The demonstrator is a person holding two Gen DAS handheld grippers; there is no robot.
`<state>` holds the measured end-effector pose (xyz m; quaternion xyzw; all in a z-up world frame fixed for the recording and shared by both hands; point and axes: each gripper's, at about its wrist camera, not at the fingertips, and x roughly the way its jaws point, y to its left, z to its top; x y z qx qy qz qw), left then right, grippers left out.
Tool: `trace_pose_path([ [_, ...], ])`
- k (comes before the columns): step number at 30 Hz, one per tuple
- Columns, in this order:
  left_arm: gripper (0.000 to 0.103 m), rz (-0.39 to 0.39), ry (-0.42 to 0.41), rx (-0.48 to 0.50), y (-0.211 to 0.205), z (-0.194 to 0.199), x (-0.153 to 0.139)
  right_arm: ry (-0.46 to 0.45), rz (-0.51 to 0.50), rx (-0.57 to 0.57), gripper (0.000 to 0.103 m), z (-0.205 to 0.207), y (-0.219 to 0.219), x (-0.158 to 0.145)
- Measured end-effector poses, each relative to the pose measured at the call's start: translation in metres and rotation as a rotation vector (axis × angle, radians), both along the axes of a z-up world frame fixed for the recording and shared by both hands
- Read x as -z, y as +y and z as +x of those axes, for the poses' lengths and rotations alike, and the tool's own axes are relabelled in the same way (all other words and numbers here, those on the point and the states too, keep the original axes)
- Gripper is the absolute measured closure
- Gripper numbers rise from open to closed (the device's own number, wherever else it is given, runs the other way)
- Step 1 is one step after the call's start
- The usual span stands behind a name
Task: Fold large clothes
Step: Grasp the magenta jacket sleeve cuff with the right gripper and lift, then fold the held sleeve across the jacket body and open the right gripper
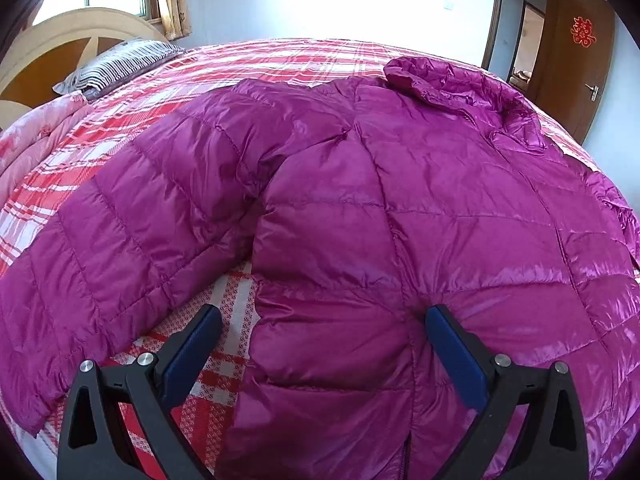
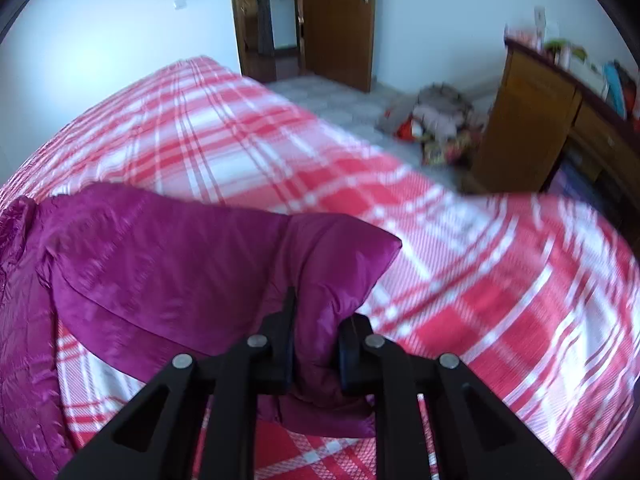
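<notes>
A large magenta quilted down jacket [image 1: 400, 200] lies spread on a bed with a red and white plaid sheet [image 1: 248, 64]. Its one sleeve [image 1: 132, 224] stretches to the left, its collar [image 1: 452, 84] lies at the far right. My left gripper [image 1: 320, 320] stands open over the jacket's side edge; the right finger [image 1: 452, 344] touches the fabric and the left finger [image 1: 192, 344] hovers above bare sheet. In the right wrist view my right gripper [image 2: 316, 320] is shut on the cuff end of the other sleeve [image 2: 180, 264], which bunches between its pads.
A striped pillow [image 1: 120, 60] and a pink quilt [image 1: 36, 132] lie by the wooden headboard [image 1: 60, 40]. Beyond the bed's far corner are a wooden door [image 2: 340, 20], a heap of clothes on the floor [image 2: 436, 120] and a wooden desk [image 2: 552, 120] with clutter.
</notes>
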<state>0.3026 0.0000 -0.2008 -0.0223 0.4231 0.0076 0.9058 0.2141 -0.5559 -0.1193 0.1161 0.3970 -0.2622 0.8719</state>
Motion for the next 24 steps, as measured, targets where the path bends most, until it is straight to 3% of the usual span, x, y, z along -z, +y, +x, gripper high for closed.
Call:
trace_pose_path([
  [7, 0.001, -0.021, -0.014, 0.003, 0.004, -0.003, 0.0, -0.109, -0.219, -0.119, 0.086, 0.016, 0.058, -0.075],
  [12, 0.001, -0.031, -0.021, 0.005, 0.006, -0.004, 0.0, -0.184, -0.376, -0.279, 0.087, 0.028, 0.131, -0.123],
  [19, 0.001, -0.045, -0.027, 0.008, 0.008, -0.006, 0.0, -0.235, -0.497, -0.478, 0.087, 0.044, 0.221, -0.143],
  [24, 0.001, -0.054, -0.031, 0.011, 0.009, -0.006, 0.0, -0.246, -0.497, -0.613, 0.087, 0.056, 0.28, -0.136],
])
